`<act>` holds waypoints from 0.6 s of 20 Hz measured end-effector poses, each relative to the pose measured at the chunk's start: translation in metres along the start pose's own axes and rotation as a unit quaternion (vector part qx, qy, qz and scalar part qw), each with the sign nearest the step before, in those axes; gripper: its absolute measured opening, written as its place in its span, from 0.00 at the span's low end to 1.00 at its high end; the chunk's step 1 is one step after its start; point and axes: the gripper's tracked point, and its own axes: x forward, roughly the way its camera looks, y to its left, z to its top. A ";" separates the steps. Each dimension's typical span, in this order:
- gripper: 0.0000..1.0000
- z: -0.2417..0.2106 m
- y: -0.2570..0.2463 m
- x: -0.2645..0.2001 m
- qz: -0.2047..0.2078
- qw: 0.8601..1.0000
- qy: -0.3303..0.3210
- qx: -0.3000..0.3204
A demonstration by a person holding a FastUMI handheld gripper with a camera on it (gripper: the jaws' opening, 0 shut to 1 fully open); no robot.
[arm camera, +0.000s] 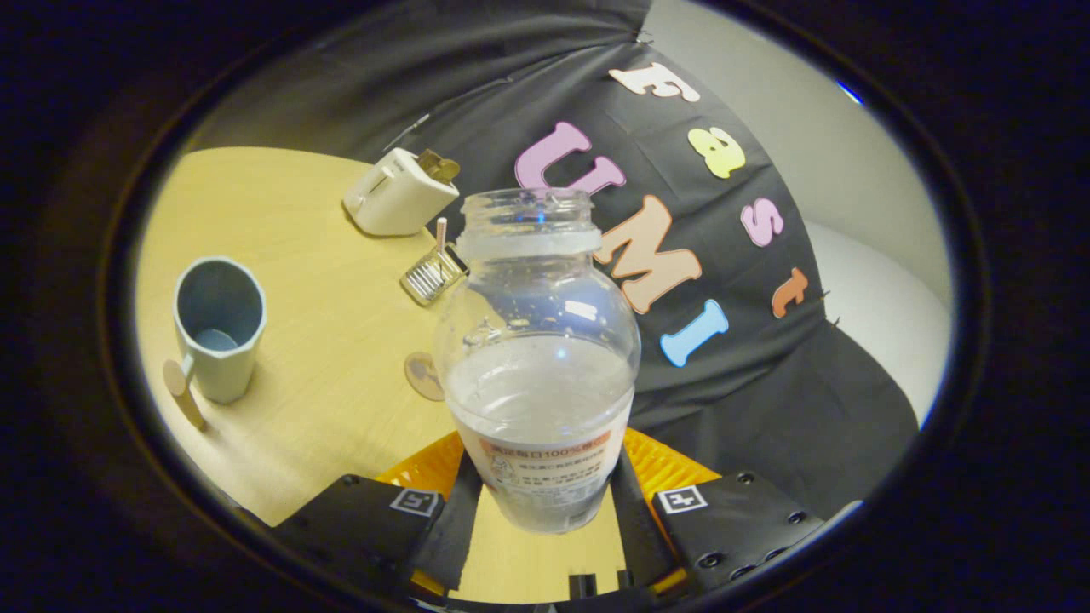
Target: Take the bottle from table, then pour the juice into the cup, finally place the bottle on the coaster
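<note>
Tongs [545, 498] clamp the uncapped bottle [538, 358] above bare table [341, 340], cup [220, 328] well apart.

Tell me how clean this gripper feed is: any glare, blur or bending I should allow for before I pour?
Gripper view: bright glare spots on the clear bottle, gripped between the fingers of the gripper; fisheye bending curves the table edge and tilts the cup; the bottle's mouth and label look soft; the cup casts a soft shadow; lighting is even, dimmer toward the rim.
</note>
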 end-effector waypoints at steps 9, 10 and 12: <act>0.77 0.008 0.019 -0.002 -0.017 0.993 -0.027 -0.114; 0.77 0.010 0.021 -0.003 -0.018 0.991 -0.030 -0.126; 0.77 0.013 0.024 -0.003 -0.020 0.988 -0.038 -0.151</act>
